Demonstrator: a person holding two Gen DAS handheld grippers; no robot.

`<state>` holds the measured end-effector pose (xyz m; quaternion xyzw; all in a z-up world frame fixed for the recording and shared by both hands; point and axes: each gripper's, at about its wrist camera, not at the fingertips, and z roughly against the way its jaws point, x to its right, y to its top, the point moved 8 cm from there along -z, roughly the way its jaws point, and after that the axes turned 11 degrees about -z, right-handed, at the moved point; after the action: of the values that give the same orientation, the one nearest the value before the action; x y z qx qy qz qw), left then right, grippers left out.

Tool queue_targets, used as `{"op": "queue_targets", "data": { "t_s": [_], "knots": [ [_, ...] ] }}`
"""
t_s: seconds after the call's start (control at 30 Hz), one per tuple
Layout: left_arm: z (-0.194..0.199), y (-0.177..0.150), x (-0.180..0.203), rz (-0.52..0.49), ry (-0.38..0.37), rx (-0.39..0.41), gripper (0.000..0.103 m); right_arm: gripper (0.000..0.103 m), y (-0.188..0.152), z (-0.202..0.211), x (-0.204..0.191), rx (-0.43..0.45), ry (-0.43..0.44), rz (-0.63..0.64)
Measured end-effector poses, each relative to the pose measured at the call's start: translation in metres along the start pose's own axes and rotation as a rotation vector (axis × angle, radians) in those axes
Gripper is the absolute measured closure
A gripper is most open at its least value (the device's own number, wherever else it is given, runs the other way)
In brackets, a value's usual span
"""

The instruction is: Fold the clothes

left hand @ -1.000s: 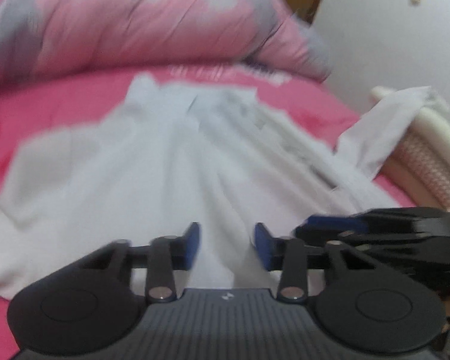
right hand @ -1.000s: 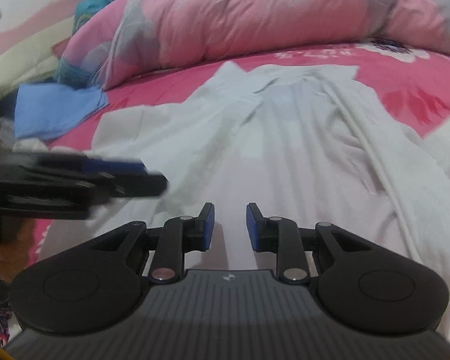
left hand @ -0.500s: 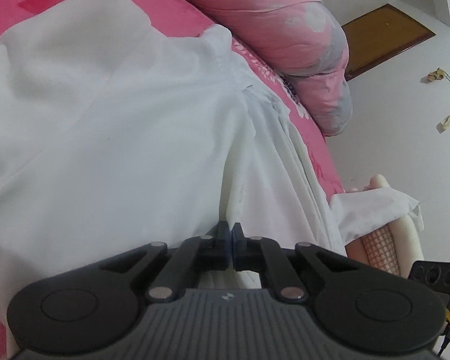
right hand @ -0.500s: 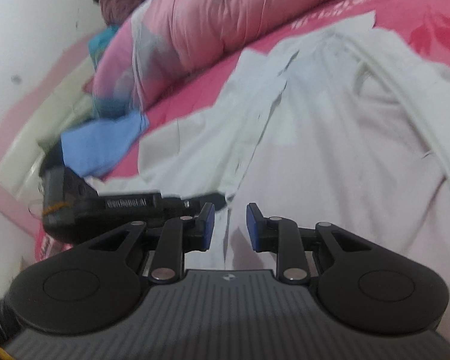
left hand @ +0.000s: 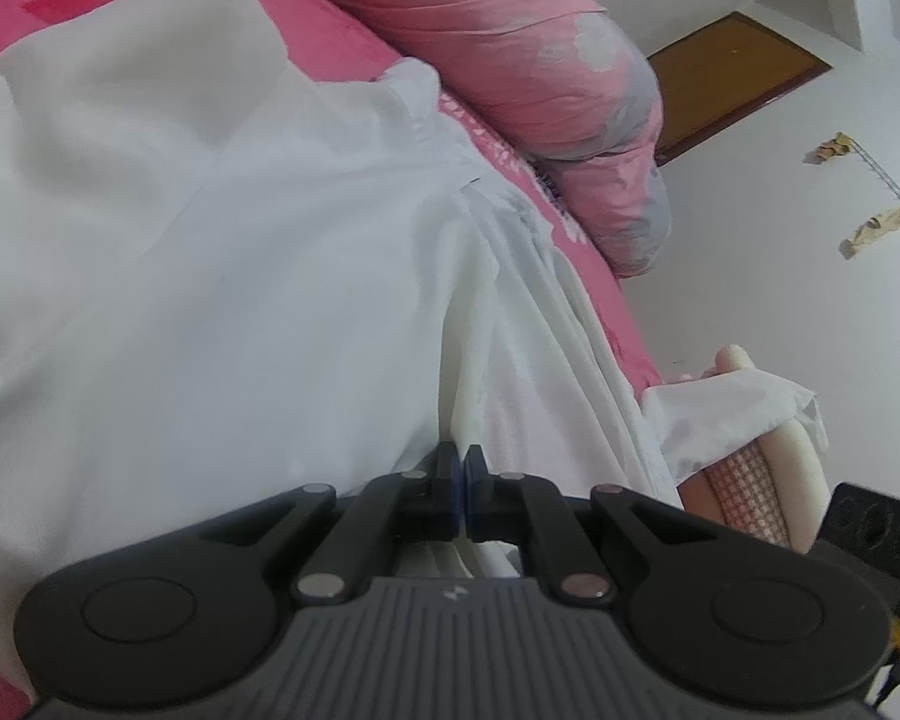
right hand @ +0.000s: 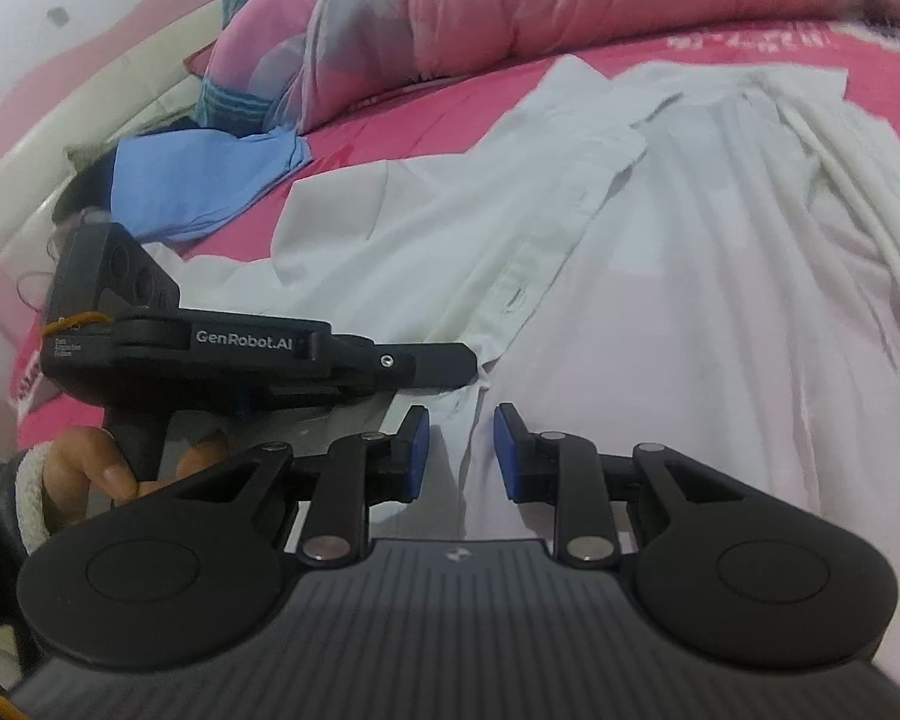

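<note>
A white button-up shirt (right hand: 660,276) lies spread on the pink bed (right hand: 402,138); it also fills the left wrist view (left hand: 222,276). My left gripper (left hand: 462,468) is shut on the shirt's front placket edge near the hem. It also shows from the side in the right wrist view (right hand: 468,360), pinching that edge. My right gripper (right hand: 461,450) is open, just behind the left one, with the placket edge lying between its blue pads.
A pink and grey duvet (right hand: 570,6) is rolled along the far side of the bed. A blue cloth (right hand: 198,180) lies at the left by the white headboard. A white cloth (left hand: 732,414) drapes over a checked cushion at the bed's edge.
My left gripper went from open to shut on the shirt's placket edge and stays there. My right gripper, still open, has come closer to the same edge.
</note>
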<state>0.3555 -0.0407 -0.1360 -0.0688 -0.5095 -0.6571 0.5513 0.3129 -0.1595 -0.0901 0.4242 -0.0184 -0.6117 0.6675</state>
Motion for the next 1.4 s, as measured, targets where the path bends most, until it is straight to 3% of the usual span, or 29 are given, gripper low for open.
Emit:
{"op": "queue_targets", "data": {
  "t_s": [0.1, 0.2, 0.57, 0.9, 0.97, 1.13, 1.4],
  "knots": [
    [0.000, 0.000, -0.001, -0.005, -0.011, 0.011, 0.098, 0.079, 0.001, 0.007, -0.008, 0.028, 0.022, 0.046],
    [0.001, -0.001, -0.001, -0.002, -0.025, 0.019, 0.098, 0.079, -0.003, 0.000, -0.009, -0.008, -0.014, 0.089],
    [0.003, -0.002, -0.003, 0.006, -0.062, 0.040, 0.098, 0.073, 0.004, -0.020, -0.005, -0.045, -0.014, 0.101],
    [0.004, -0.001, -0.005, 0.033, -0.096, 0.062, 0.099, 0.069, 0.011, -0.025, 0.003, -0.078, 0.073, 0.043],
    [0.004, -0.001, -0.005, 0.032, -0.097, 0.063, 0.099, 0.074, 0.010, -0.023, 0.002, -0.084, 0.080, 0.045],
    [0.004, -0.001, -0.004, 0.031, -0.102, 0.066, 0.099, 0.097, 0.008, -0.016, 0.001, -0.063, 0.042, 0.058],
    [0.004, -0.001, -0.004, 0.027, -0.112, 0.073, 0.098, 0.102, 0.007, 0.005, 0.000, 0.019, -0.123, 0.139]
  ]
}}
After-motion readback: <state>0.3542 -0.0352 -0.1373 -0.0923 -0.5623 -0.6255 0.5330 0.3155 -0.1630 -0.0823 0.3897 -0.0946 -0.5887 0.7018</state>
